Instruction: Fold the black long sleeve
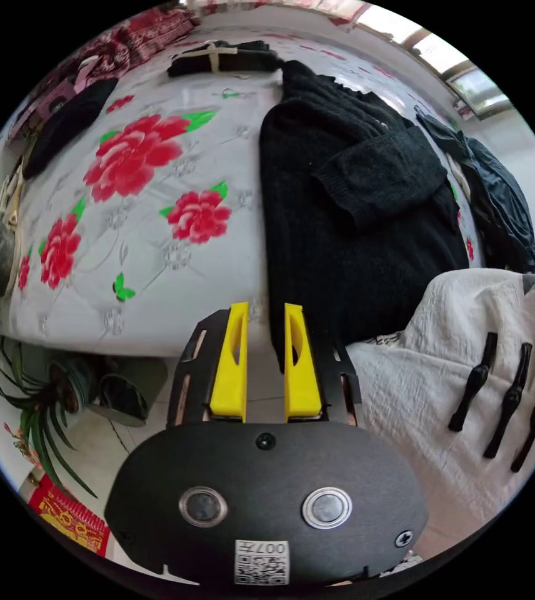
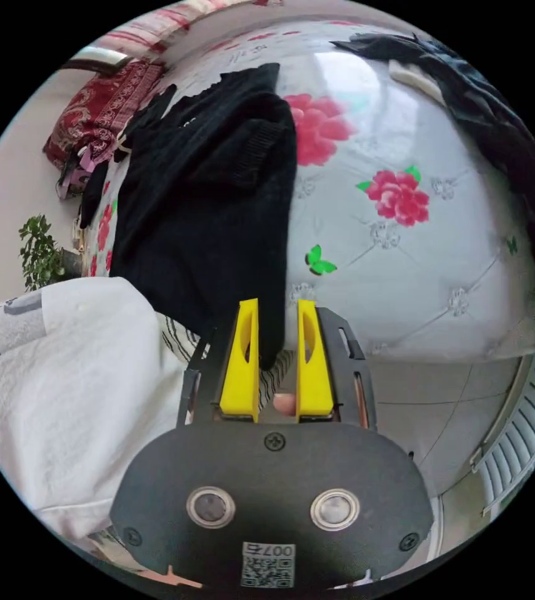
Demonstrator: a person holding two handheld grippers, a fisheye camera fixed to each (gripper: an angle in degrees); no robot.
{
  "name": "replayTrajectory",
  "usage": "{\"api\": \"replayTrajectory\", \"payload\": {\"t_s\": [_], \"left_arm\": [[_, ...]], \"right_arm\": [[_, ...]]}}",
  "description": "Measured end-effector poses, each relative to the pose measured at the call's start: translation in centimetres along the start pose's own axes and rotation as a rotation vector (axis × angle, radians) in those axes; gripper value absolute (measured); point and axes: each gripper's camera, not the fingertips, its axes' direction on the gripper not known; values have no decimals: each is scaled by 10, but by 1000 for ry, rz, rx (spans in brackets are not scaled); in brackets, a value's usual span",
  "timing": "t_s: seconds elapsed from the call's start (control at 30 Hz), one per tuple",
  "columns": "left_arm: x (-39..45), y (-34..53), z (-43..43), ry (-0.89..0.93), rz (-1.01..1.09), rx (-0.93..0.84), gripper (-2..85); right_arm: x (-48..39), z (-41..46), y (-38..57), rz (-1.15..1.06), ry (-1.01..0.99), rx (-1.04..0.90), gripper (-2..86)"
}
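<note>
The black long sleeve (image 1: 355,212) lies flat on a white bedspread with red flowers (image 1: 155,206), one sleeve (image 1: 380,178) folded across its body. Its near hem hangs over the bed's edge. My left gripper (image 1: 266,359) is open at the hem's left corner, and the black edge just reaches in beside the right jaw. In the right gripper view the long sleeve (image 2: 211,206) runs away from me. My right gripper (image 2: 278,356) is open around the other hem corner, which hangs loosely between the jaws against the left one.
A person's white jacket (image 1: 467,387) with black toggles stands close between the grippers, also seen as the white jacket (image 2: 61,375). Dark clothes (image 1: 499,200) are piled on the bed's far side. Potted plants (image 1: 36,387) and a radiator (image 2: 517,425) flank the tiled floor.
</note>
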Motion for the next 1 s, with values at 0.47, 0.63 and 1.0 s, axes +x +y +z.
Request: {"api": "replayTrajectory", "payload": {"t_s": [0.47, 0.63, 1.0], "left_arm": [[34, -17, 24, -35, 218, -211, 8], [-36, -25, -15, 373, -31, 11, -4], [-83, -209, -108, 815, -214, 533, 19]], "right_arm": [[-1, 65, -16, -186, -154, -290, 24], [5, 19, -19, -272, -211, -167, 8], [20, -144, -165, -193, -550, 389, 21]]}}
